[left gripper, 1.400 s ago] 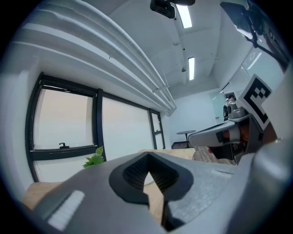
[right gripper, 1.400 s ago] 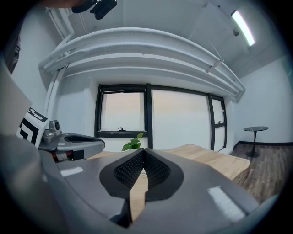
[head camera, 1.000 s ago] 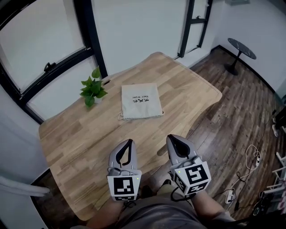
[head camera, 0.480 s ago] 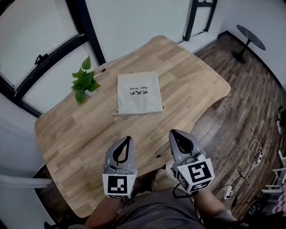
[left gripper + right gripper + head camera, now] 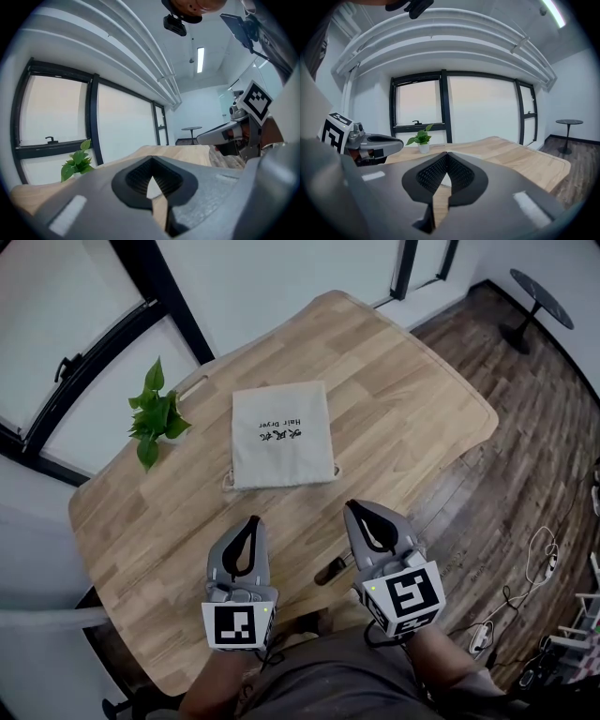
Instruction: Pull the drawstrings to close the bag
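A beige drawstring bag (image 5: 281, 434) lies flat on the wooden table (image 5: 403, 418), its printed side up. Its gathered mouth faces me, with a cord end showing at the near left corner (image 5: 228, 486) and another at the near right corner (image 5: 336, 472). My left gripper (image 5: 251, 521) hovers just short of the bag's near left corner, jaws shut and empty. My right gripper (image 5: 354, 507) hovers near the right corner, also shut and empty. In both gripper views the jaw tips meet, the left gripper (image 5: 151, 158) and the right gripper (image 5: 446, 153) each pointing across the table top.
A small potted plant (image 5: 150, 416) stands at the table's far left by the black-framed window. A dark slot (image 5: 330, 571) is cut into the table's near edge between the grippers. A round side table (image 5: 542, 298) and cables (image 5: 539, 554) are on the wood floor to the right.
Both grippers have moved forward over the table and a little lower, side by side, so the gap to the bag's near edge has shrunk. The bag has not moved.
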